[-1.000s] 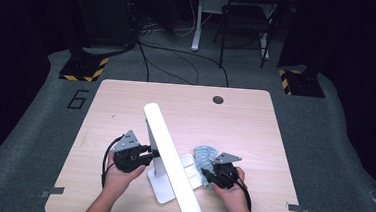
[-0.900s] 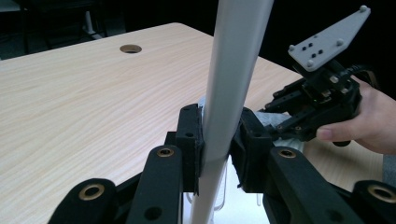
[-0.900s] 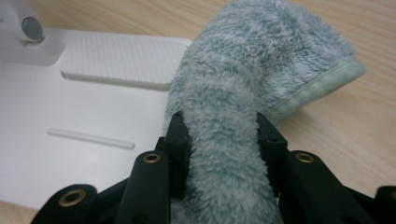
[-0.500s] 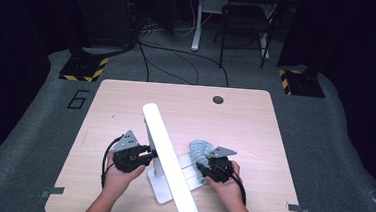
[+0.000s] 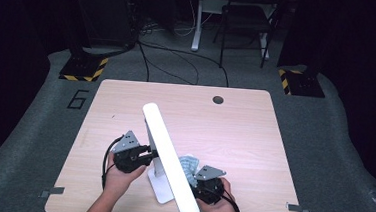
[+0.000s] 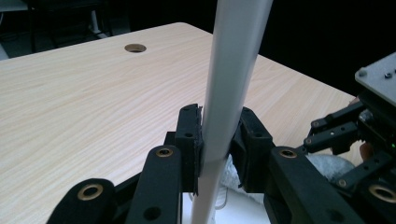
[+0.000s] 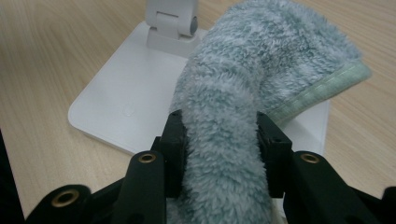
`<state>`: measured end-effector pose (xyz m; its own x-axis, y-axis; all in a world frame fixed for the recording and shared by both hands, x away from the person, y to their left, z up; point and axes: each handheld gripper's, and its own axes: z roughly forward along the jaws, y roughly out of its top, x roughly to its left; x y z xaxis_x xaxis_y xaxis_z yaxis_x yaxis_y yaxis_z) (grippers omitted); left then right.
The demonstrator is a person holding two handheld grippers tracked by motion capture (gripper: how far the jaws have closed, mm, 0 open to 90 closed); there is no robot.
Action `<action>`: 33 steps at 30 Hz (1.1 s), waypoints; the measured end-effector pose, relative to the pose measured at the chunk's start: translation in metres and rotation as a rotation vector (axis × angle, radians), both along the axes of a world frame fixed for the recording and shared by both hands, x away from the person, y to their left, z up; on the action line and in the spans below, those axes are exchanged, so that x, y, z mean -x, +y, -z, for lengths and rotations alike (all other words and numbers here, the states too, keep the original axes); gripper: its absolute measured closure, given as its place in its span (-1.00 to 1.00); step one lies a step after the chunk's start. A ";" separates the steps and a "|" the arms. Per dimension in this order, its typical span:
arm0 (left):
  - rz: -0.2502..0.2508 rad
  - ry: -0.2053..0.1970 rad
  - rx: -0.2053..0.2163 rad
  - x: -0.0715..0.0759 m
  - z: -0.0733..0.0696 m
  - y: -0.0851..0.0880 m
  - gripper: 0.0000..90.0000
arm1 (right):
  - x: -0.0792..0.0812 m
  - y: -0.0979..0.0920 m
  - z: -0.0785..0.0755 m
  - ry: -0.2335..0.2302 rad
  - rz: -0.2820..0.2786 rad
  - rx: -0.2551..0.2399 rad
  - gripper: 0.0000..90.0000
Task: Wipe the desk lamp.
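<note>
Two grippers are at work on a white desk lamp at the near edge of the wooden table (image 5: pixel 235 124). Your left gripper (image 5: pixel 148 156) is clamped on the lamp's upright stem (image 6: pixel 219 140) — in the left gripper view both black pads press flat against the white stem from either side, with no gap visible. From above, this gripper sits just left of the stem, pointing toward it.

The lamp's light bar (image 5: pixel 169 160) runs diagonally over the table, tilted, its far end toward the table's middle and its near end overhanging your right hand. The lamp's flat white base (image 7: pixel 126 107) rests on the table surface near the front edge, between your two hands.

Your right gripper (image 7: pixel 219 144) holds a fluffy grey-blue cloth (image 7: pixel 243 93). The jaws have just been opening slightly, yet in the right gripper view the cloth is still bunched between the pads and both pads bear on the pile — the grip is kept. The free part of the cloth lies draped over the base, reaching up toward the hinge block (image 7: pixel 170 21) at the foot of the stem; its hemmed edge (image 7: pixel 327 88) lies at the right side of the base. From above, the cloth (image 5: pixel 188 165) shows just right of the light bar, beside your right gripper (image 5: pixel 201 182).

A round cable hole (image 5: pixel 218 99) sits near the table's far edge, well apart from the lamp.
</note>
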<state>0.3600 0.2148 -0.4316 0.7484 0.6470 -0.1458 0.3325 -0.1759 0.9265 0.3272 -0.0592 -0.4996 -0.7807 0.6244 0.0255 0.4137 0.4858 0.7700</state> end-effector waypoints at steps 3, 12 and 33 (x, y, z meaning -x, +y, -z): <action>0.003 0.012 0.009 0.001 0.000 0.000 0.63 | 0.000 0.002 0.004 0.001 0.005 0.006 0.38; 0.015 0.015 0.009 0.000 0.000 -0.002 0.65 | -0.014 -0.007 0.008 -0.020 0.023 -0.001 0.40; 0.144 0.036 -0.017 0.007 -0.004 -0.011 0.28 | -0.051 -0.016 0.010 -0.020 0.137 -0.029 0.40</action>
<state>0.3527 0.2036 -0.4274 0.8282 0.5358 -0.1642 0.3358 -0.2399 0.9109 0.3784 -0.0755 -0.5095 -0.6885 0.7246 0.0300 0.4590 0.4034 0.7915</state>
